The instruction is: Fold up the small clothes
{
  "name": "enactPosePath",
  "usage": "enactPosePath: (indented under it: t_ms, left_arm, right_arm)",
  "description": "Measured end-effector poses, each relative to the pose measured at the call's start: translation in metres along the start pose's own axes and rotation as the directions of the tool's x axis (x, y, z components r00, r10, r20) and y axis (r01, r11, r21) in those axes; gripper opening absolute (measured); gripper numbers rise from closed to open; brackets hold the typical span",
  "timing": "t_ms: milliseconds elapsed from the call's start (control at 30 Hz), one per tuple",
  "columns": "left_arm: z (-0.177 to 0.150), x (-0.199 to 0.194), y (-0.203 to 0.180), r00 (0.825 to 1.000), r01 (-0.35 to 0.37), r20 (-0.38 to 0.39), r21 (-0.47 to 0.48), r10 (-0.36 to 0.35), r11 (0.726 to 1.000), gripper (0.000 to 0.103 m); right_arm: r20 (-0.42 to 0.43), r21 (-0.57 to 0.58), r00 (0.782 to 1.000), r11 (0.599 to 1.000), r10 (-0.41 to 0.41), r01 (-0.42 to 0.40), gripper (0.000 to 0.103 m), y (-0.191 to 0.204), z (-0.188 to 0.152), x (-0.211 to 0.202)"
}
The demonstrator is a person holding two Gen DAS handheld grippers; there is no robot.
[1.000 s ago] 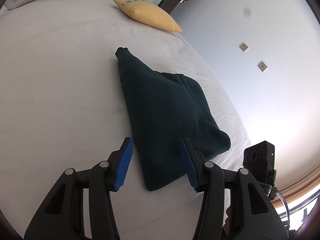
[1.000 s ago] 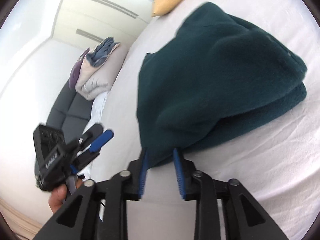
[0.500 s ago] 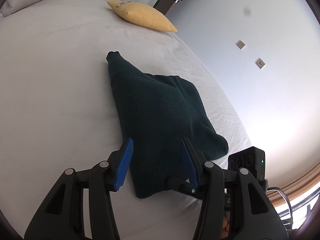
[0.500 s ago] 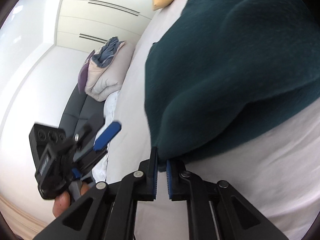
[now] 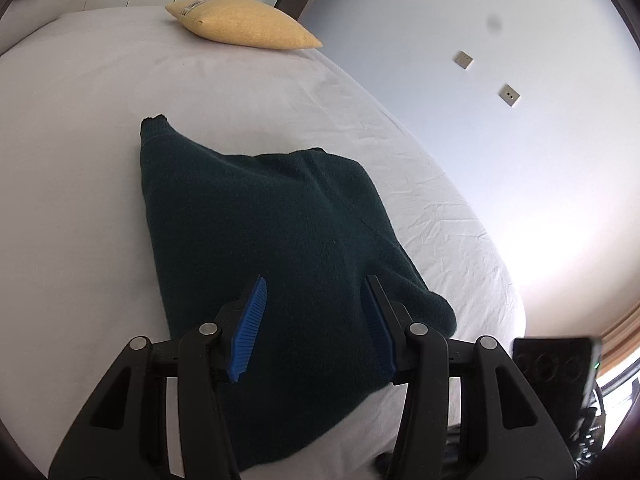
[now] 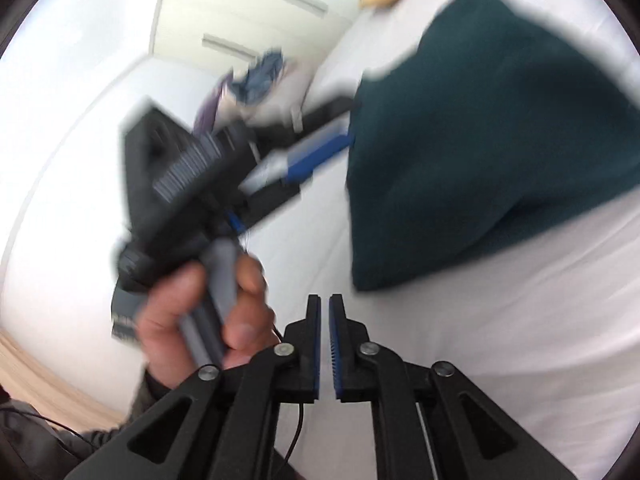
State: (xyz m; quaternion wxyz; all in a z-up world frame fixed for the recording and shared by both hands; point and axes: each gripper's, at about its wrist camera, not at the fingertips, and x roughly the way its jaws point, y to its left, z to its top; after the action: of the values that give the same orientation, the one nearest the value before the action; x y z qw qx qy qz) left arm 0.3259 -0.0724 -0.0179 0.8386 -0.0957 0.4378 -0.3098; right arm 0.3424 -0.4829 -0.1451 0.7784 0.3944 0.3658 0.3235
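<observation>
We see a white bed [image 5: 80,184] filling most of both views, and we take it as our landmark. Near its middle lies a dark green sweater [image 5: 272,248], folded into a thick bundle, its narrow cuff end toward the far side of the bed where a yellow pillow [image 5: 244,28] rests at the edge.

Our left gripper [image 5: 312,320] hangs over the near end of the sweater, at the bed's near side. Its jaws stand partly apart with the cloth lying below and between them; the blue pads [image 5: 248,332] do not press on it, so it holds nothing. In the right wrist view, blurred, a hand [image 6: 200,312] grasps this gripper's handle just off the bed's near edge.

Our right gripper [image 6: 325,344] sits over bare sheet at the bed's near side, just apart from the sweater's nearest corner, which lies ahead and to the right of it. Its jaws are almost together, parting slightly, with only a thin slit between them and nothing in it.
</observation>
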Motion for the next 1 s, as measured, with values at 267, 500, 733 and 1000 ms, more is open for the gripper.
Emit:
enactPosePath:
  t_ms: [267,500,733,1000]
  left_arm:
    - [-0.005,0.044,0.003,0.994,-0.082,-0.068,0.081,0.088,0.993,0.048]
    - [-0.016,0.027,0.005,0.995,-0.064,-0.063,0.116,0.072,0.991,0.048]
    - [0.019,-0.010,0.030,0.980,-0.174,0.099,0.003,0.172,0.985,0.059]
    - [0.016,0.013,0.110,0.988,-0.157,-0.030,-0.285,0.155,0.946,0.071]
  right_arm:
    - [-0.048,0.060,0.981,0.980,-0.189,0.191,0.012,-0.070,0.056,0.000]
    - [0.018,0.109,0.982,0.977,-0.188,0.185,0.002,-0.091,0.044,-0.054]
    - [0.076,-0.125,0.985,0.979,-0.153,0.161,0.055,-0.019,0.090,-0.039]
    - [0.056,-0.205,0.863,0.840,-0.501,0.501,0.074,-0.020,0.137,0.005]
